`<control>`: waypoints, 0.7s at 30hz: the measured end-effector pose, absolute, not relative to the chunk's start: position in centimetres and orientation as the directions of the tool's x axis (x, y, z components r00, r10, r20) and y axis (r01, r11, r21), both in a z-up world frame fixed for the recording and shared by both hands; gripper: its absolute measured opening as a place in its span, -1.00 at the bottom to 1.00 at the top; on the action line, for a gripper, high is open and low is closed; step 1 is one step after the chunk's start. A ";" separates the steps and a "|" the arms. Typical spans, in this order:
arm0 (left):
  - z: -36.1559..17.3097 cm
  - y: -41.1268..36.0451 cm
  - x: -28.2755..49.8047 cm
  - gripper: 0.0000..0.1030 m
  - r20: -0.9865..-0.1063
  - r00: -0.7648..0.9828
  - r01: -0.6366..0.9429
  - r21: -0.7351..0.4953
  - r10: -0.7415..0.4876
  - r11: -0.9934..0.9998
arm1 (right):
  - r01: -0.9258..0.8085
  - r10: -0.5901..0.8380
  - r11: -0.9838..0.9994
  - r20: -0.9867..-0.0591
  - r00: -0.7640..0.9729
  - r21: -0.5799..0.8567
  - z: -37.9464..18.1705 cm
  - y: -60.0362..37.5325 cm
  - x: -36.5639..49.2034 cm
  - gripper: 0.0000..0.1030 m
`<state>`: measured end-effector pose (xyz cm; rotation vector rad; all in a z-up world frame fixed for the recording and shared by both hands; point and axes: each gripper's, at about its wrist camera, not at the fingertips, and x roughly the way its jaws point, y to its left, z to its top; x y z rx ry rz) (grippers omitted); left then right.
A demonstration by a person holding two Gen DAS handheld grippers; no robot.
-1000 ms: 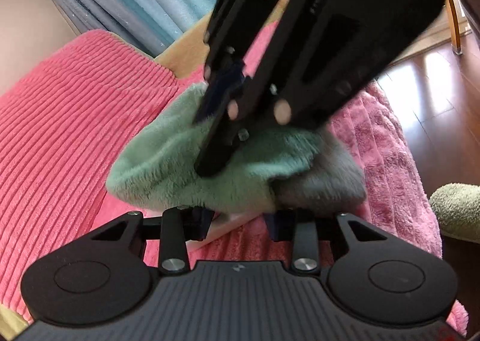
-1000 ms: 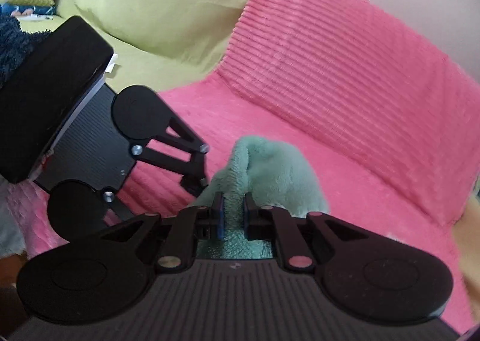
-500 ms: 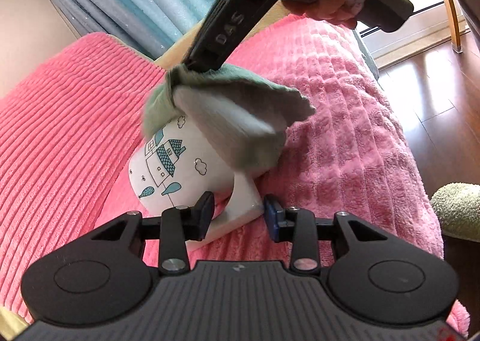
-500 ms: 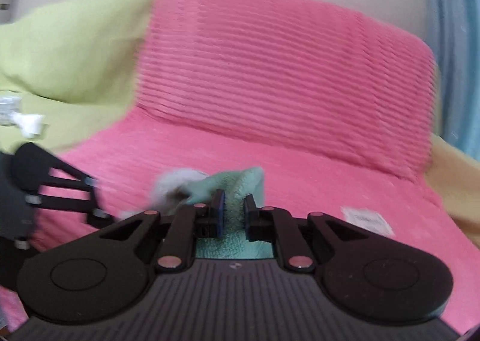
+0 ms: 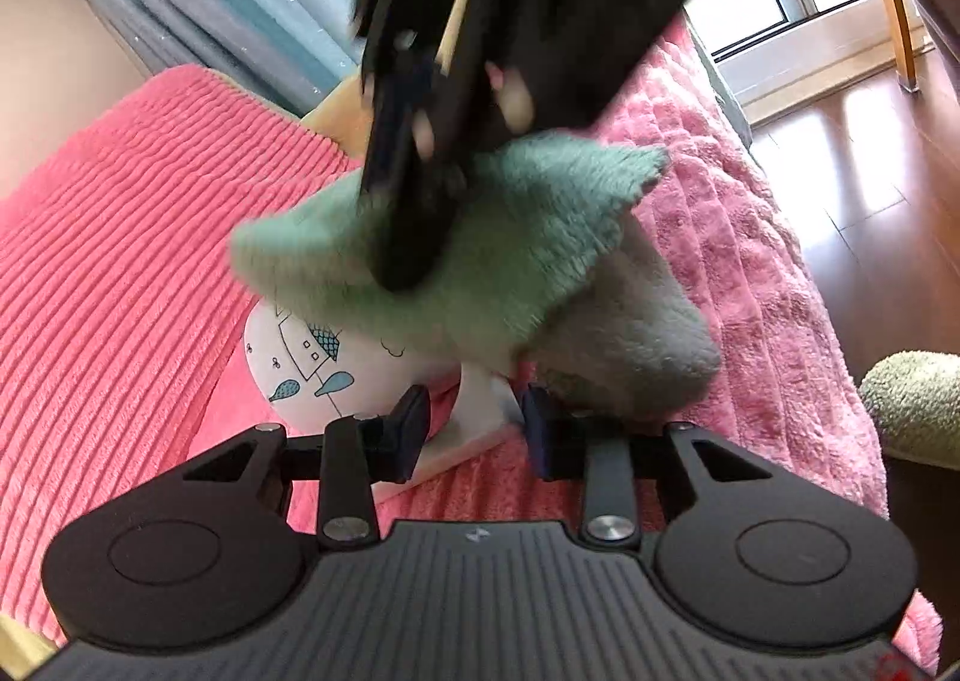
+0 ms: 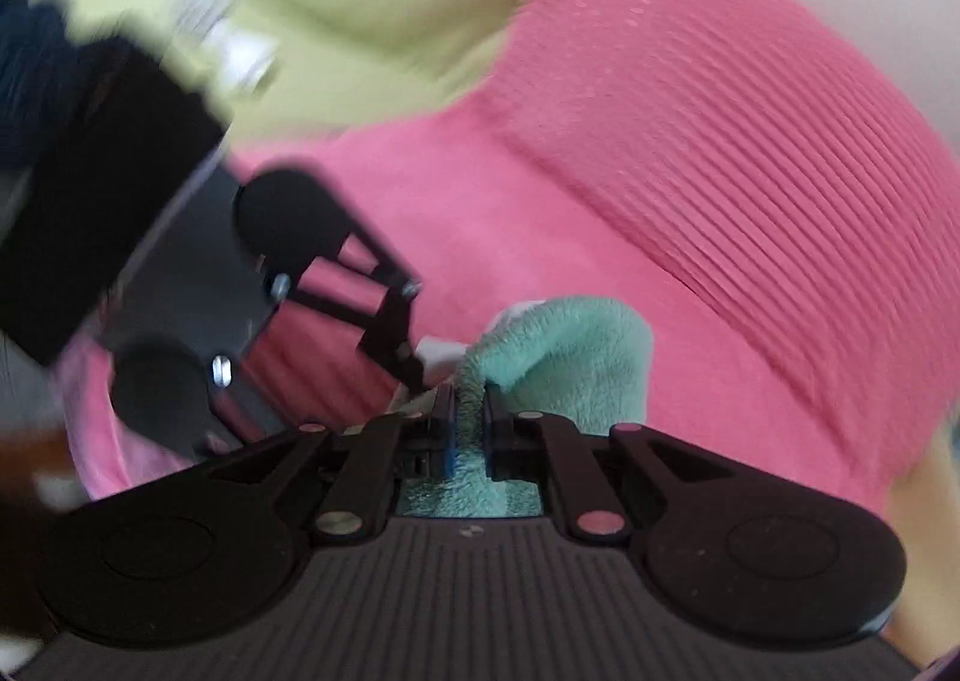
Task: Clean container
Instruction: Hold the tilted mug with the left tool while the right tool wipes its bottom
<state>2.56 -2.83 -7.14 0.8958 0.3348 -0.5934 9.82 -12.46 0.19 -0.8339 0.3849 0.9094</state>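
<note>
- Pressing down over the mug (image 5: 312, 363), the green cloth (image 5: 456, 237) is covering its upper end again, where half a second ago it was lifted clear and the whole printed side was showing.
- Pinching a fold of that cloth, the right gripper (image 6: 469, 423) is keeping its fingers nearly together, with green pile filling the narrow gap between the pads.
- Blurring in both views, the right gripper is plainly moving fast, so a wiping stroke is likely under way rather than a pause.
- Gripping the mug by its white handle (image 5: 480, 411), the left gripper (image 5: 474, 432) is holding its fingers part-way closed on either side of it; whether both pads are touching the handle is hard to tell.
- Lying tilted on its side, the mug is resting on the pink blanket (image 5: 120, 273), with its house-and-tree print facing the left wrist camera.
- Judging from the lift and return, the cleaning is going on in repeated passes, so the task is probably mid-way.
- Holding the mug steady by the handle is what the next pass is needing most, since the blanket beneath is soft.
</note>
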 end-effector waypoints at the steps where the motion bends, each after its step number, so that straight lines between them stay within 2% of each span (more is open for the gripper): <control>1: -7.3 -3.0 2.6 -0.28 -0.504 0.793 0.609 0.636 -0.341 0.474 | -0.819 0.536 0.309 -0.623 0.570 -0.483 0.2 -11.9 10.2 -0.91; 13: -9.0 -4.9 3.4 -0.30 -0.497 0.801 0.598 0.651 -0.334 0.467 | -0.877 0.472 0.049 -0.762 0.443 -0.479 -0.2 -4.8 16.0 -0.96; 18: -9.6 -5.8 4.2 -0.29 -0.498 0.803 0.595 0.640 -0.326 0.486 | -0.860 0.532 0.268 -0.678 0.508 -0.434 1.6 -6.0 18.2 -0.95; 21: -9.6 -6.2 4.4 -0.29 -0.496 0.807 0.590 0.642 -0.322 0.490 | -0.831 0.572 0.427 -0.606 0.553 -0.356 1.8 -8.2 19.6 -0.93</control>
